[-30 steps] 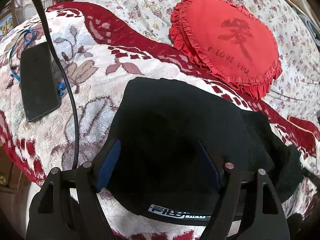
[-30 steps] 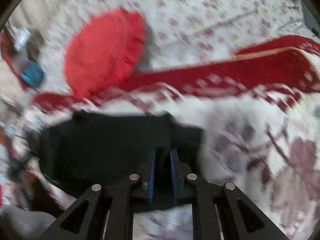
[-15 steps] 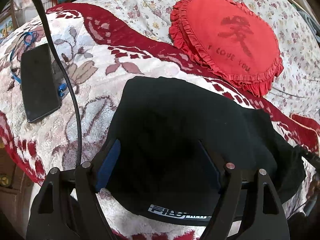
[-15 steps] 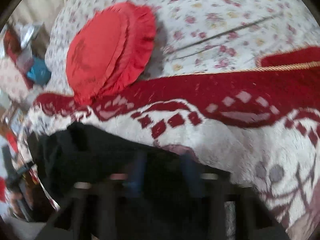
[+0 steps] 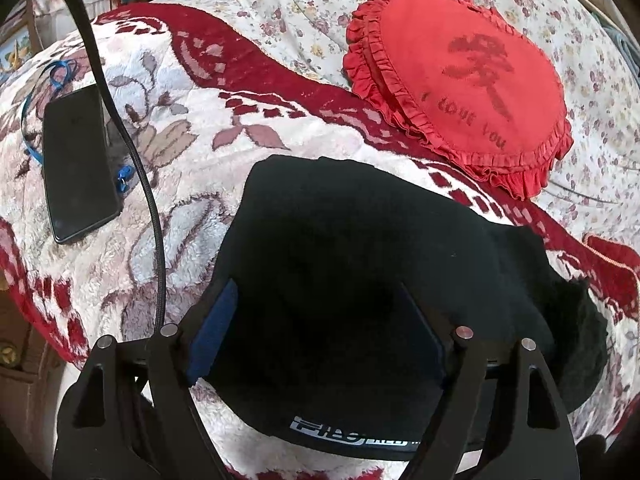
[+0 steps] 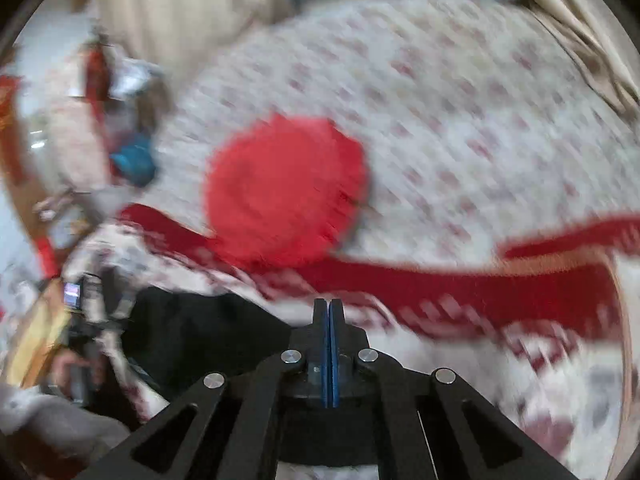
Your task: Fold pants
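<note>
Left tool [image 5: 320, 320] is sitting w/ its fingers spread wide apart, blue-padded fingertips [image 5: 214, 330] resting either side of the folded black fabric pants [image 5: 360, 272], gripping nothing. Pants are lying in a compact bundle on the fluffy white-and-red floral blanket [image 5: 192, 168] covering the bed, waistband w/ grey lettering [image 5: 352, 436] facing the tool, a looser dark flap sticking out on the right side. Round red frilled cushion w/ "I love you" text [image 5: 464, 96] is lying just beyond the pants, partly on the blanket's red border, partly on the pale flowered bedsheet [image 5: 280, 12]. Flat black phone [image 5: 76, 164] is lying well to the left of the pants, a black braided cable [image 5: 132, 152] running beside it, blue cord [image 5: 36, 92] looping near it.

Right tool [image 6: 327, 312] is showing its fingers pressed together, blue pads meeting, nothing visible between them; its view is badly blurred. Pants [image 6: 208, 344] are showing to its left, cushion [image 6: 284, 188] farther off.
</note>
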